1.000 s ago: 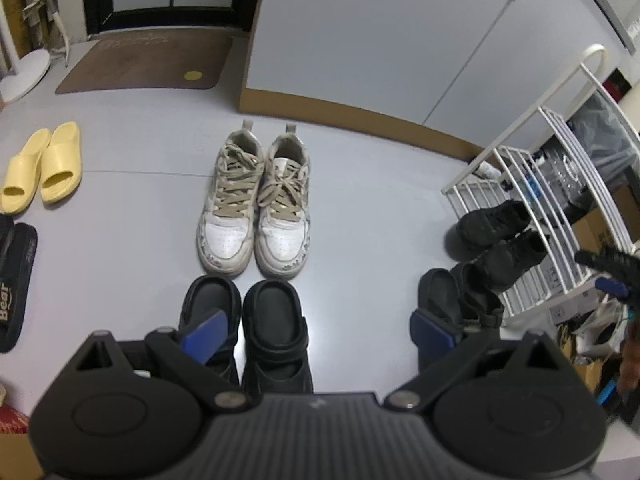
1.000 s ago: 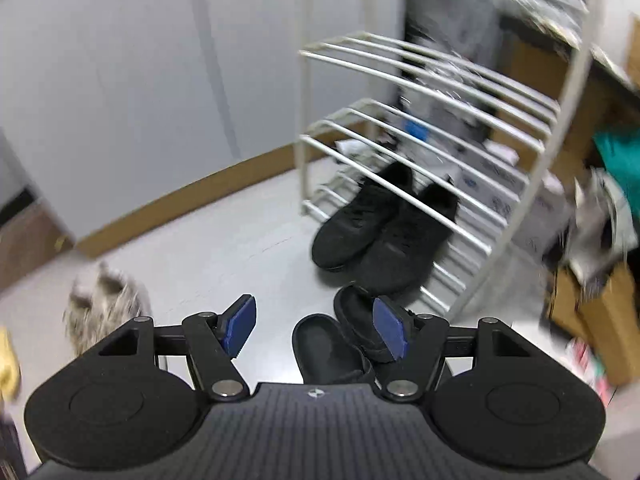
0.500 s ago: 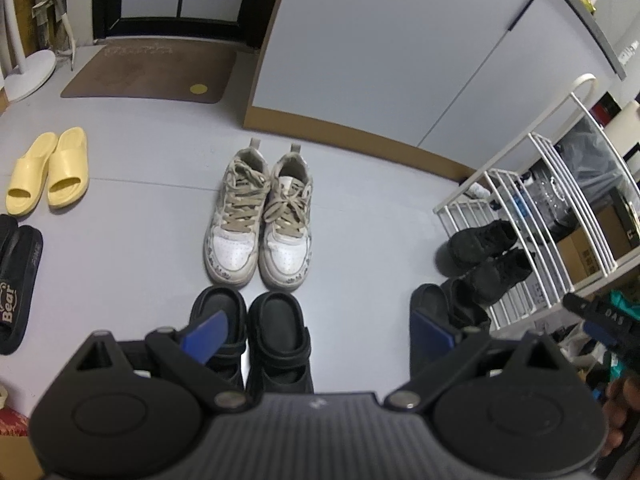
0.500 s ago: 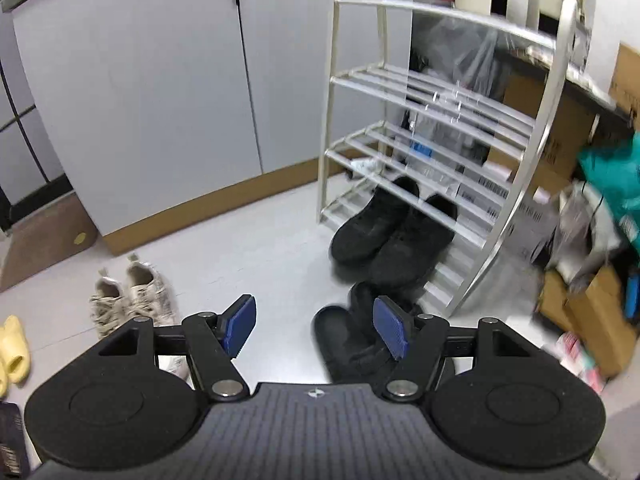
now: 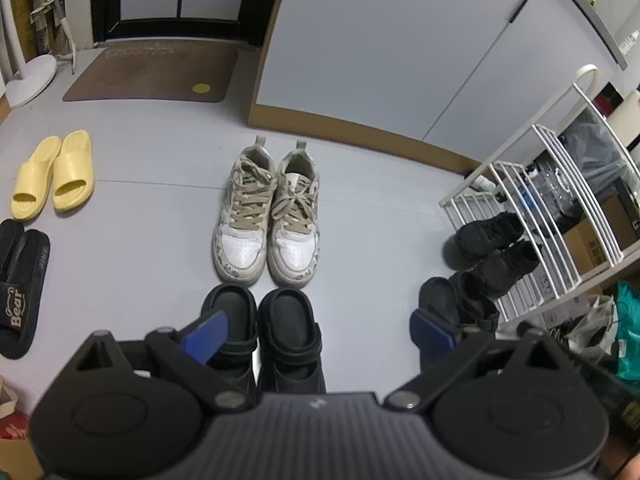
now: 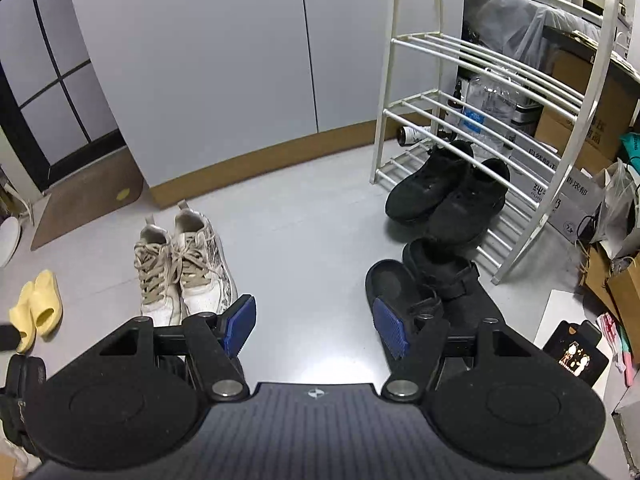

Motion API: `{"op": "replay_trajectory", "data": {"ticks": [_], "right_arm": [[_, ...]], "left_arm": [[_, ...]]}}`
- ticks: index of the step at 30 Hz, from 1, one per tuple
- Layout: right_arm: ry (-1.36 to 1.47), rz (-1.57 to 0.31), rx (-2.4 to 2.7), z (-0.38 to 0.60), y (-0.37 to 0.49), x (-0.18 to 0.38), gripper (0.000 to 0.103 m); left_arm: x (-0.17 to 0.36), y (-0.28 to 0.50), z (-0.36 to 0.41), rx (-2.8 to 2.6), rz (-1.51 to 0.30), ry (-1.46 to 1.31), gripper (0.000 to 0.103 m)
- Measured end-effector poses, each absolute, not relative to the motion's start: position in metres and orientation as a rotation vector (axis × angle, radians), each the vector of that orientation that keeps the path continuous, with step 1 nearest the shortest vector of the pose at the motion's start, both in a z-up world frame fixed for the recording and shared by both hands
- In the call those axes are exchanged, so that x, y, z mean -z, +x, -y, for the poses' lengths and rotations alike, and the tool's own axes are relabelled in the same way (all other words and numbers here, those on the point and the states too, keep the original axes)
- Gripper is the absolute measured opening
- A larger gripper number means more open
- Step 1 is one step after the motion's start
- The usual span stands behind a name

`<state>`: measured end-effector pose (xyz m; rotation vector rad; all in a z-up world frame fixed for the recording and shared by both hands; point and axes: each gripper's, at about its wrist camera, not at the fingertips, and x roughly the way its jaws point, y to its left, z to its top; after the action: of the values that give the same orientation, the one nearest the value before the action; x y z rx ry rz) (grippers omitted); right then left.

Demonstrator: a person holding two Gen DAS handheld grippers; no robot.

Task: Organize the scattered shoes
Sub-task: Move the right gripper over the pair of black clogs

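Observation:
A pair of white sneakers (image 5: 267,216) (image 6: 182,264) stands side by side mid-floor. Just in front of them sits a pair of black clogs (image 5: 264,332), directly under my left gripper (image 5: 320,334), which is open and holds nothing. Another pair of black clogs (image 6: 432,284) (image 5: 456,304) lies by the white shoe rack (image 6: 480,92) (image 5: 532,184), one overlapping the other. Black sneakers (image 6: 448,196) (image 5: 496,248) rest on the rack's lowest shelf. My right gripper (image 6: 316,328) hangs open over bare floor, its right pad beside those clogs.
Yellow slides (image 5: 52,174) (image 6: 38,312) and black "Bear" slippers (image 5: 20,284) lie at the far left. A brown doormat (image 5: 152,76) lies before the door. Grey cabinets (image 6: 240,60) back the floor. Boxes and bags (image 6: 600,216) crowd the right of the rack.
The right gripper has pulled back and swung left from the rack, so the white sneakers and yellow slides now show. The left view has barely shifted.

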<state>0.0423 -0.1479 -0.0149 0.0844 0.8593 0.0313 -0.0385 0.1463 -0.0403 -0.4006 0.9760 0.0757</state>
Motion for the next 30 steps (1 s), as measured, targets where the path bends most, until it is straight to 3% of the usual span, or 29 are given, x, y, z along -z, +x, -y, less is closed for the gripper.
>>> {"op": "replay_trajectory", "data": {"ticks": [30], "right_arm": [[-0.029, -0.932, -0.293, 0.073, -0.019, 0.177, 0.07]], "left_arm": [[0.072, -0.025, -0.138, -0.071, -1.08, -0.27, 0.099]]}}
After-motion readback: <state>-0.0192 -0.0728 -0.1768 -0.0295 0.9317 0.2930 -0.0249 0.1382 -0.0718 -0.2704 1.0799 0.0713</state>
